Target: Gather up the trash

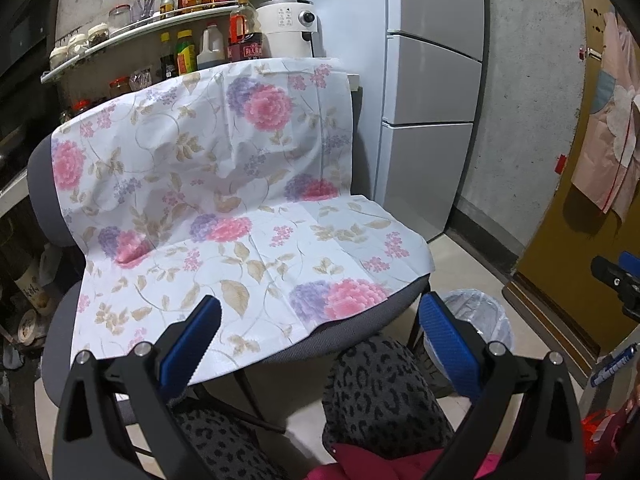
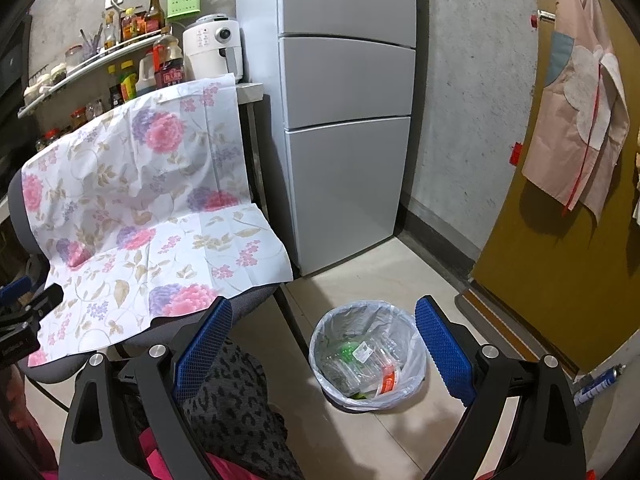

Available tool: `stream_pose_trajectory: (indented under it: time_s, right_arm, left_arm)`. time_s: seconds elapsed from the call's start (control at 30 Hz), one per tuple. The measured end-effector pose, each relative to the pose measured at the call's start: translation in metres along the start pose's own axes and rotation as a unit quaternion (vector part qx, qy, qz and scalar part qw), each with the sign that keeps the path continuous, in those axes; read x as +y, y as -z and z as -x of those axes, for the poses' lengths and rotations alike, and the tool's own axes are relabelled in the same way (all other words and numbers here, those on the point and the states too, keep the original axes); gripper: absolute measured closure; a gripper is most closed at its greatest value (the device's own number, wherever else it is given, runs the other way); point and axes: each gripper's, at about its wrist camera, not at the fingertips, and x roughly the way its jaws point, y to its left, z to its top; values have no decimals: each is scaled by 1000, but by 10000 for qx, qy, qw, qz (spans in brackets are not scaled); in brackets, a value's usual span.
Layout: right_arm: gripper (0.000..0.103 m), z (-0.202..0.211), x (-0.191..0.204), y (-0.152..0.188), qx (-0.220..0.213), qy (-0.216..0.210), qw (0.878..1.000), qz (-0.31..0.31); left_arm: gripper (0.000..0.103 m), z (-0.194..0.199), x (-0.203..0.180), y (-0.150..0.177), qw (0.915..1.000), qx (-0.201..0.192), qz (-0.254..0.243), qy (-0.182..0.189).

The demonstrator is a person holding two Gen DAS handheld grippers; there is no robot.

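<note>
1. The left gripper (image 1: 320, 312) hangs in front of a grey chair (image 1: 44, 184), its blue-padded fingers (image 1: 200, 328) spread wide with nothing between them.

2. A floral cloth (image 1: 224, 184) printed with pink and purple blooms drapes over the chair's back and seat; no loose litter shows on it in either view.

3. The right gripper (image 2: 322, 328) points down toward the floor, its blue fingers (image 2: 440, 344) likewise parted and holding nothing.

4. A small bin (image 2: 368, 356) lined with a clear plastic bag sits on the pale tiled floor just beside the chair's front right corner, framed between the right gripper's fingers in the right wrist view.

5. Collected trash (image 2: 360, 360) already lies inside the bin: crumpled clear plastic packaging, a green piece, and wrappers with orange-red labels.

6. The person's knees in grey leopard-print trousers (image 1: 376, 392) show low in both views, just in front of the chair's edge, with pink fabric below them.

7. A silver three-door fridge (image 2: 344, 120) stands against the concrete wall behind the bin.

8. A white air fryer (image 2: 212, 48) and a curved shelf (image 1: 132, 32) of bottles and jars fill the corner behind the chair.

9. A pink apron (image 2: 580, 112) hangs on a mustard-brown door (image 2: 560, 264) to the right, and a blue-labelled tube (image 2: 596, 384) lies on the floor near the door's foot.
</note>
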Motion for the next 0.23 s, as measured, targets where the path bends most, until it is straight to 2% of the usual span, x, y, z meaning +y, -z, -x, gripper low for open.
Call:
stream_pose_trajectory:
  time_s: [0.23]
  right_arm:
    - [11, -22, 15, -1, 149, -100, 9998, -90]
  left_arm:
    - [6, -36, 32, -6, 9984, 360, 392, -193]
